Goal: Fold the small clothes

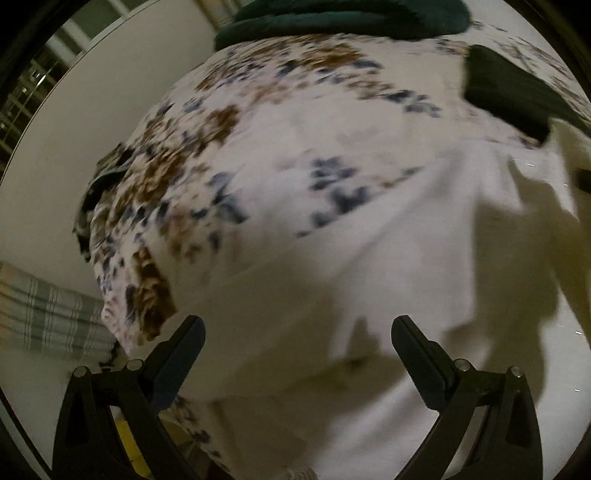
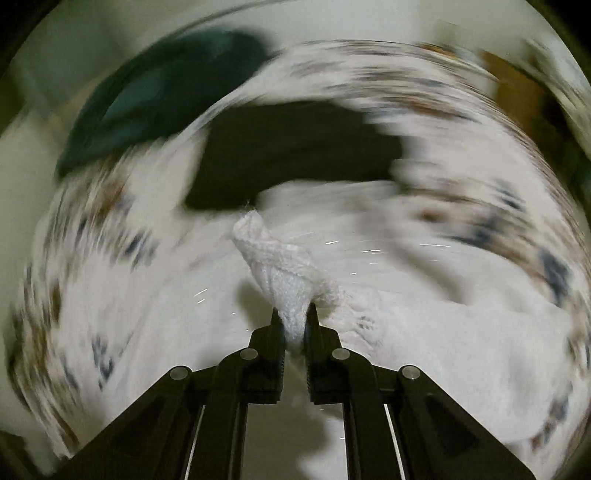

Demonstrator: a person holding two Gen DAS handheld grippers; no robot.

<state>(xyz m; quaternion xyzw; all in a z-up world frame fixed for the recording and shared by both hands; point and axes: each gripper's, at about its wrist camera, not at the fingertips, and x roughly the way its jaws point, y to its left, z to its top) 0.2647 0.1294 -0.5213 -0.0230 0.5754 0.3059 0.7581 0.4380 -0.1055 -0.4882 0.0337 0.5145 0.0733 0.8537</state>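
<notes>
A white garment (image 1: 388,266) lies spread over a floral sheet (image 1: 258,96). My left gripper (image 1: 297,336) hovers open above the garment's near part, with nothing between its fingers. In the right wrist view my right gripper (image 2: 294,325) is shut on a bunched, textured fold of the white garment (image 2: 280,258), which stands up from the jaws. The rest of that view is smeared by motion.
A dark green garment (image 1: 343,18) lies at the far edge of the sheet and appears as a dark green garment (image 2: 155,99) at upper left in the right view. A black folded cloth (image 1: 517,96), the black cloth (image 2: 295,151), lies beyond the white one. A plaid cloth (image 1: 48,317) sits at left.
</notes>
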